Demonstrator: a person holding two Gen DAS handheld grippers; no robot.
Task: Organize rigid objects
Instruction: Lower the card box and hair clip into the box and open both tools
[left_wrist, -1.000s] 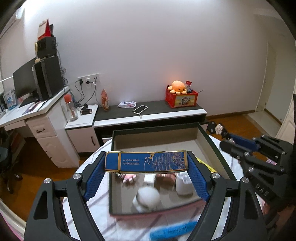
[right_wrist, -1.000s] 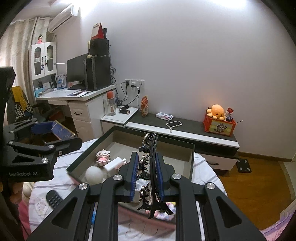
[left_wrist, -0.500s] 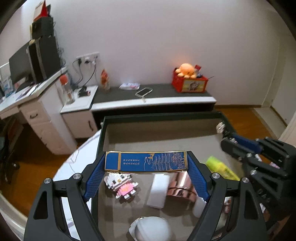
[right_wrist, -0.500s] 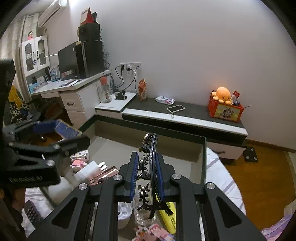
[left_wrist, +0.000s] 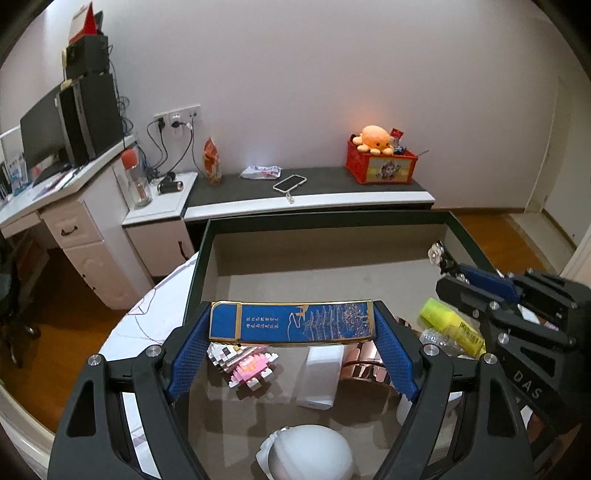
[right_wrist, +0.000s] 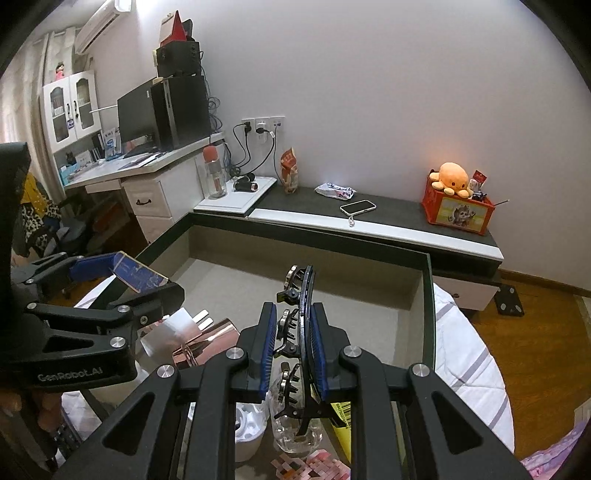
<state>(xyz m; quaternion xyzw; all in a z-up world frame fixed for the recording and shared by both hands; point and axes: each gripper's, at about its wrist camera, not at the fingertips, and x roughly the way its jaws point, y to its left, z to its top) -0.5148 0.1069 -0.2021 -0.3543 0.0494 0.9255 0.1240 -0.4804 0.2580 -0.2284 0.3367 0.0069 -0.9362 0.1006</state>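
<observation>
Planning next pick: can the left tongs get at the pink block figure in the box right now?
Probably not yet: the left tongs are shut on the blue box. The pink block figure lies uncovered just below, so access looks free once emptied.

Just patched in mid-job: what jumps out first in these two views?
The left gripper is shut on a blue and gold flat box, held crosswise above the open tray. The right gripper is shut on a black hair clip standing on edge over the same tray. On the shelf behind, an orange octopus plush glows.

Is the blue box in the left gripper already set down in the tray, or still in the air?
Still in the air. The left gripper holds the blue box crosswise above the toys lying in the tray.
</observation>
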